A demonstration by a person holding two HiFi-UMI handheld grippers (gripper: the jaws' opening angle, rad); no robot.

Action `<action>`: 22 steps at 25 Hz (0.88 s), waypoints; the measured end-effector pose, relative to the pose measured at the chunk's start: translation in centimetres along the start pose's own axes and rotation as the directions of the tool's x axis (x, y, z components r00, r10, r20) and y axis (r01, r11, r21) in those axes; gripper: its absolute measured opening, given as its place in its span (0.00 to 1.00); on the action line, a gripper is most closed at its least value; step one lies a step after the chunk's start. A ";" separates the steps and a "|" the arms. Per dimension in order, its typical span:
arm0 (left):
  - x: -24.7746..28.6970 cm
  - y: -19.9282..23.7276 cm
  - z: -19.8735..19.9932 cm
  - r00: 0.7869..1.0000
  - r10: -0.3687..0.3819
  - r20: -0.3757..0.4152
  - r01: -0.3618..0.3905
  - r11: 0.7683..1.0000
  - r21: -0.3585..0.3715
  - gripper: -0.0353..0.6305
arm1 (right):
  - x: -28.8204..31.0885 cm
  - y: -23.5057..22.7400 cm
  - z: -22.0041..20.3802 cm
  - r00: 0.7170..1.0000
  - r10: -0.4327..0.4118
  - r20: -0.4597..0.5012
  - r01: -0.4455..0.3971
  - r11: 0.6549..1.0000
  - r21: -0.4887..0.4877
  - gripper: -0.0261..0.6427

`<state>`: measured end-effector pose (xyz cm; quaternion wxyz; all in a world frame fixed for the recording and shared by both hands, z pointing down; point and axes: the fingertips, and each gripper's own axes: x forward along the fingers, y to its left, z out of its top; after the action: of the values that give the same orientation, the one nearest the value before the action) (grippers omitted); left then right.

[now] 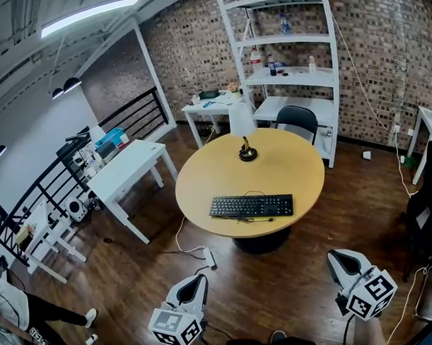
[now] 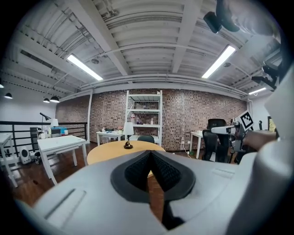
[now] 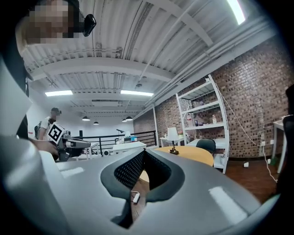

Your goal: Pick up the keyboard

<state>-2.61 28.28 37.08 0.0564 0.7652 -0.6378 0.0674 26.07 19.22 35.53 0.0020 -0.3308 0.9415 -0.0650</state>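
Black keyboard lies flat on the round wooden counter, on the near part of the top, long side running across the head view. A thin cable loops just beside it. A small lamp stands farther back on the same counter.

Left hand-held gripper sits low in the head view, over the wooden floor and short of the counter's near edge. Its jaws are pressed together with nothing between them. Right hand-held gripper is likewise over the floor, off to the counter's right, jaws pressed together and empty.

The keyboard is ahead of both, well apart from each, and roughly between them across the view. No contact with either. Both gripper views show the counter top beyond the jaws; the keyboard cannot be made out there.
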 end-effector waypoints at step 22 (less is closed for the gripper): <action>12.7 9.0 0.3 0.996 -0.085 -0.020 0.085 0.996 -0.008 0.06 | 13.1 -5.4 0.2 0.998 -0.066 -0.013 0.066 0.998 -0.006 0.04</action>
<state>-9.23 14.32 39.04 0.0683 0.7906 -0.6044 0.0704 19.24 6.85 36.54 -0.0072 -0.3612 0.9302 -0.0647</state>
